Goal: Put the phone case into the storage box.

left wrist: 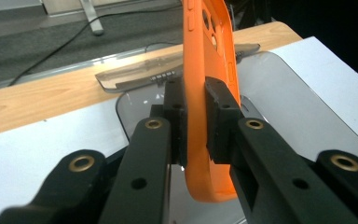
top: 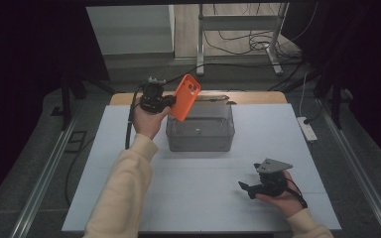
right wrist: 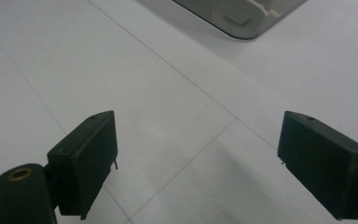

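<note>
While the left gripper (top: 172, 101) clamps an orange phone case (top: 185, 97) upright between its jaws, just above the near-left rim of the clear grey bin (top: 200, 135) (lid behind it), the right gripper (top: 248, 188) rests on the white table (top: 203, 198), jaws spread wide.

A white-topped table (top: 203, 193) with a wooden far edge stood on grey carpet (top: 49, 134). Beyond it, a metal frame (top: 238, 29) rose among loose cables (top: 248, 44). Dark curtains (top: 25, 74) flanked the space.
</note>
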The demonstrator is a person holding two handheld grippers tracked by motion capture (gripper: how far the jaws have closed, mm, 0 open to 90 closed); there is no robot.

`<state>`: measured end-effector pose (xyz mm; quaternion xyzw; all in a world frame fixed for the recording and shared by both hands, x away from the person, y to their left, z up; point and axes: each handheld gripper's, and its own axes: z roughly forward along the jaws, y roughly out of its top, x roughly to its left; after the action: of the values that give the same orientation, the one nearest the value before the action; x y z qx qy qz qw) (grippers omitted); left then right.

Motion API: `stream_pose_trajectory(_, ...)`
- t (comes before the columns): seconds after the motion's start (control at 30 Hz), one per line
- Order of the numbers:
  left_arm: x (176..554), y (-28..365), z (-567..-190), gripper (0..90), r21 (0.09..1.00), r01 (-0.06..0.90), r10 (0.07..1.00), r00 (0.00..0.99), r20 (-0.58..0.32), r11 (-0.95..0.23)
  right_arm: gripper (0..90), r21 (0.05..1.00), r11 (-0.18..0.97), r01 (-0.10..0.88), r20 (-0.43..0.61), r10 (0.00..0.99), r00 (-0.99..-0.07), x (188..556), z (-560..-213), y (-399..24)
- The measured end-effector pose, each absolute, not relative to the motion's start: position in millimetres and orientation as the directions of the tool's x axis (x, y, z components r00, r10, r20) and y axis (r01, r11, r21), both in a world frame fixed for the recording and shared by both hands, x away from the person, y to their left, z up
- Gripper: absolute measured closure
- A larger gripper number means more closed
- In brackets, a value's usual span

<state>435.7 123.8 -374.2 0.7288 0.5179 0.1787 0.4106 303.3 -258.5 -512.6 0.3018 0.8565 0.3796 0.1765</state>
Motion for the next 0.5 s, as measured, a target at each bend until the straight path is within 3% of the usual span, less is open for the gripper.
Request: stream_pose_trajectory(0.5,448,120,-385,81.0,0.768,0.629,0.918,0.366,-0.151,-0.124,12.3,0.75,0.539,0.383,-0.083,0.651,-0.754,303,-514,-258)
